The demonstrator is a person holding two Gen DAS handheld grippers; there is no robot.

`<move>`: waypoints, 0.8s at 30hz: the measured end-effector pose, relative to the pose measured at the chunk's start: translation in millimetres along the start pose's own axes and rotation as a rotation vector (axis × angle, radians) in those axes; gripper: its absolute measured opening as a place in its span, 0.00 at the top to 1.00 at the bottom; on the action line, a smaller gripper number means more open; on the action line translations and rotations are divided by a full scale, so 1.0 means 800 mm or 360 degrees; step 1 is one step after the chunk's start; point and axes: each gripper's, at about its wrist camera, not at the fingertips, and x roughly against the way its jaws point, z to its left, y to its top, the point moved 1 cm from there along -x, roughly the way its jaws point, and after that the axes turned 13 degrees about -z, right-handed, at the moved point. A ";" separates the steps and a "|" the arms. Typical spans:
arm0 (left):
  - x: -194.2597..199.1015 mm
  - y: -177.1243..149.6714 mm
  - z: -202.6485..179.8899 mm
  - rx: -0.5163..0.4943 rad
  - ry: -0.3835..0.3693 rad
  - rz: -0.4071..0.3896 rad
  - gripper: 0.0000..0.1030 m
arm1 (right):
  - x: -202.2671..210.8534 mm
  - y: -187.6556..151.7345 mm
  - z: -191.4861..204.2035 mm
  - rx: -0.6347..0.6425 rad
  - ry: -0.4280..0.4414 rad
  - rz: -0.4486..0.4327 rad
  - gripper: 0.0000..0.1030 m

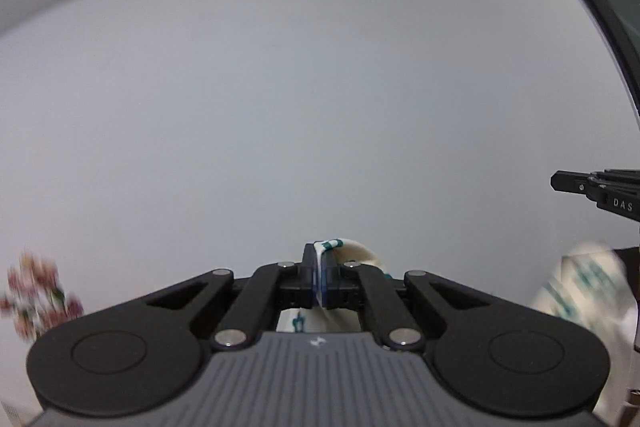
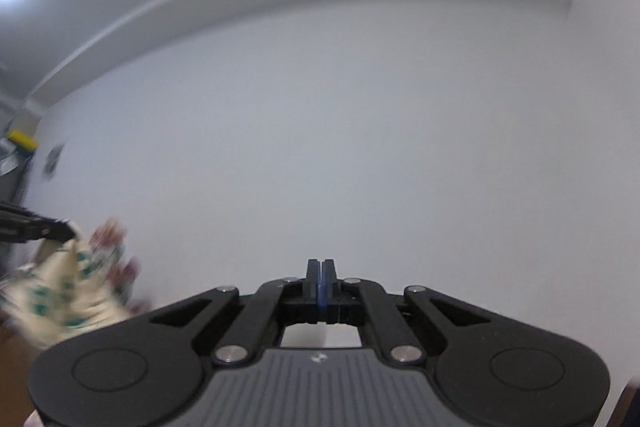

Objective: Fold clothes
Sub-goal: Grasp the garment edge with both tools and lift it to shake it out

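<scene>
A cream garment with green print [image 1: 347, 246] is pinched between the closed jaws of the left gripper [image 1: 320, 259], raised before the pale wall [image 1: 304, 99]. The right gripper [image 2: 320, 277] is seen closed before the same wall, with no cloth visible between its pads.

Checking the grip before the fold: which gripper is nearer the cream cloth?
Left. The left gripper has the cloth clamped in its jaws. The right gripper is shut beside it, no cloth visible between its jaws.
</scene>
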 end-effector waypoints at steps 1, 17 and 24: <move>-0.007 0.005 -0.001 -0.0002 0.0004 -0.0006 0.98 | -0.004 0.010 -0.002 -0.0007 -0.0021 -0.0020 1.00; -0.070 -0.005 -0.033 -0.0098 0.0007 0.0066 0.98 | 0.115 -0.248 0.049 -0.1121 0.0930 0.0686 0.23; -0.066 0.034 -0.038 -0.0070 0.0003 -0.0068 0.98 | 0.094 -0.347 0.026 -0.1572 0.0488 0.0733 0.22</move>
